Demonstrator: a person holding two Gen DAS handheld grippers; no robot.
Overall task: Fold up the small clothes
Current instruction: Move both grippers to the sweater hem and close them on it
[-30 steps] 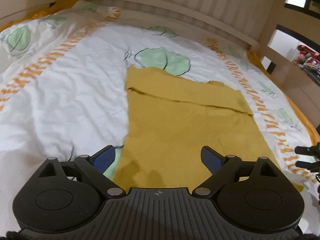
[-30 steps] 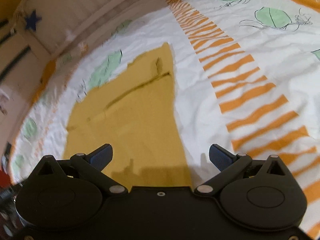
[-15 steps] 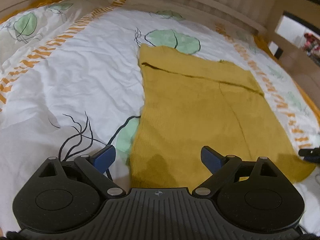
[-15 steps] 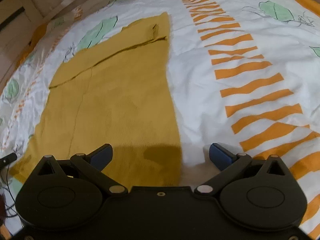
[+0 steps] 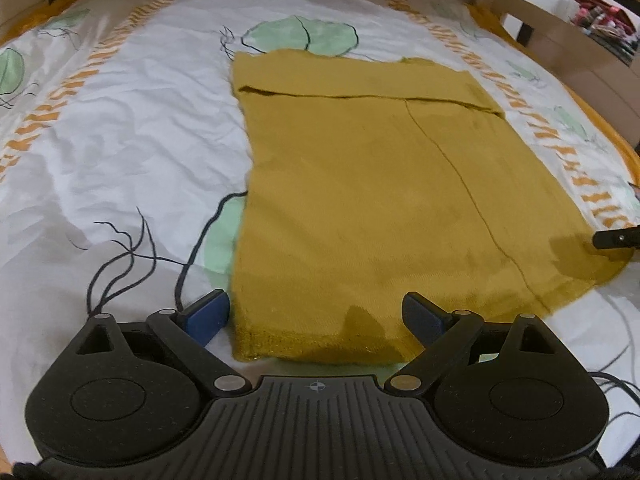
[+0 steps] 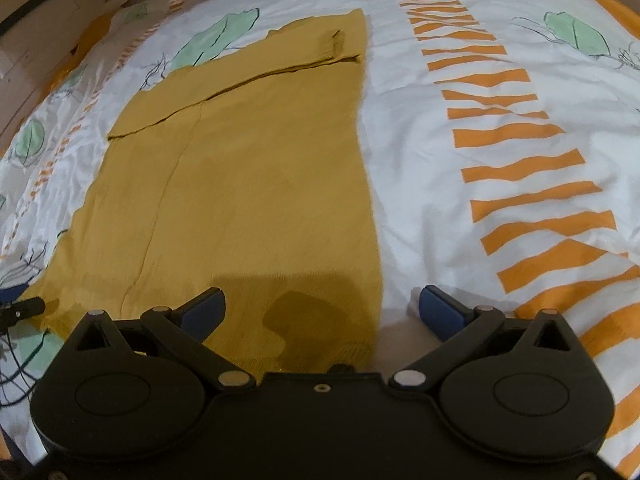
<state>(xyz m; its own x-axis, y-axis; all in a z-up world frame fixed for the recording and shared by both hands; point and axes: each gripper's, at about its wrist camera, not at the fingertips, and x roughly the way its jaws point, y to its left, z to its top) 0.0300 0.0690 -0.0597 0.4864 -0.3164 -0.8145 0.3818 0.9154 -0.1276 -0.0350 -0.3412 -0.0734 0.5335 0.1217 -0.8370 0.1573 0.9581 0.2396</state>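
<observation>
Left wrist view: the left gripper [image 5: 316, 316] is spread wide with nothing between its blue pads [image 5: 208, 314], positioned over the near left corner of the mustard-yellow knitted garment [image 5: 380, 208]. One pad sits over the bedding just outside the garment's left edge, the other over the knit near the hem. The garment lies flat on the white duvet cover printed with green leaves and orange stripes [image 5: 120, 152]; a band is folded across its far end and a crease runs lengthwise down the right portion. A black finger of the other gripper shows at the right frame edge, at the garment's near right corner.

Right wrist view: the right gripper [image 6: 322, 312] is likewise released and empty, straddling the garment's [image 6: 248, 184] right edge at the near hem, one pad over the knit, one over the duvet cover [image 6: 460, 200]. Contact with the cloth cannot be determined. The left gripper's tip [image 6: 24, 308] appears at the far left.
</observation>
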